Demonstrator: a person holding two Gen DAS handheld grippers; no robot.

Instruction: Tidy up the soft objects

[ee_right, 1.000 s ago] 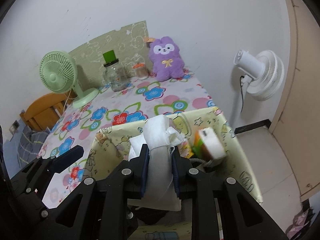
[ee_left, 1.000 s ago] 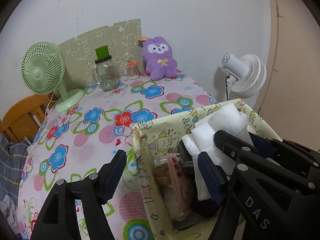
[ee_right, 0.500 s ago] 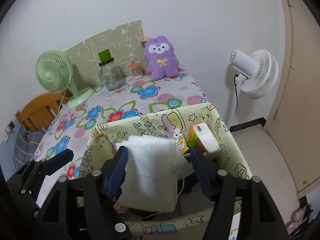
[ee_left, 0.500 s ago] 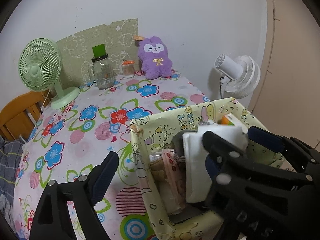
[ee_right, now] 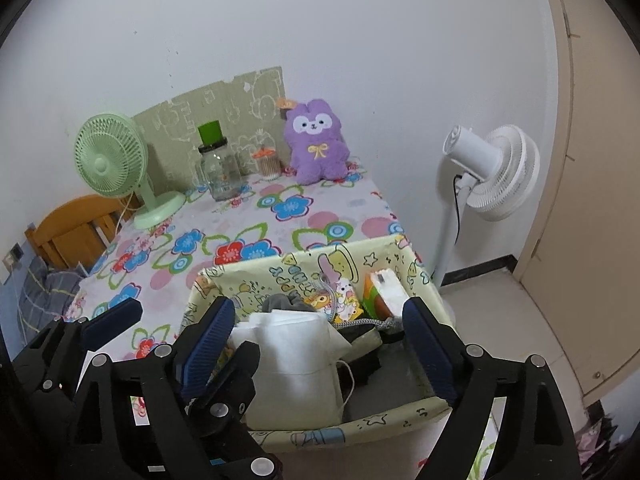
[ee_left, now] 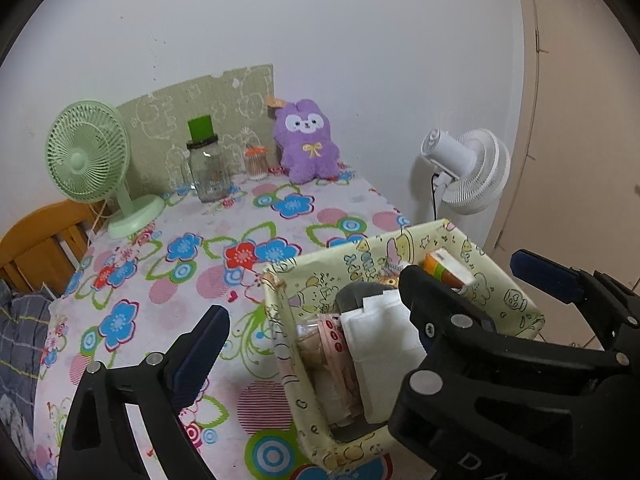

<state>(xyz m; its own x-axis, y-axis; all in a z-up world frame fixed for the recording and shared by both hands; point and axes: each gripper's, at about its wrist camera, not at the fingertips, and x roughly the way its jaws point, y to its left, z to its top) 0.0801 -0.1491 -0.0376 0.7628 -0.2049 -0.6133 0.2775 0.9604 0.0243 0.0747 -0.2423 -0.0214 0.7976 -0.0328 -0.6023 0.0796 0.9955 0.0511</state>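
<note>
A pale yellow fabric storage basket (ee_left: pixel 404 240) (ee_right: pixel 352 258) printed with cartoons stands at the near right corner of the flowered table. A white folded cloth (ee_right: pixel 296 360) (ee_left: pixel 384 344) stands upright inside it, next to a pink-patterned packet (ee_left: pixel 336 360), a grey item (ee_right: pixel 280 302) and an orange-green tissue pack (ee_right: pixel 382 294) (ee_left: pixel 446 268). My right gripper (ee_right: pixel 316 352) is open, its fingers spread either side of the cloth. My left gripper (ee_left: pixel 312 324) is open and empty over the basket's left wall. A purple plush bunny (ee_left: pixel 306 140) (ee_right: pixel 318 140) sits at the table's far edge.
A green desk fan (ee_left: pixel 90 156), a glass jar with green lid (ee_left: pixel 206 168) and a small orange-lidded pot (ee_left: pixel 256 162) stand along the back. A white floor fan (ee_right: pixel 488 172) stands right of the table. A wooden chair (ee_left: pixel 36 240) is at the left.
My right gripper opened and let go of the white cloth, which now rests in the basket. Both grippers pulled back and up slightly.
</note>
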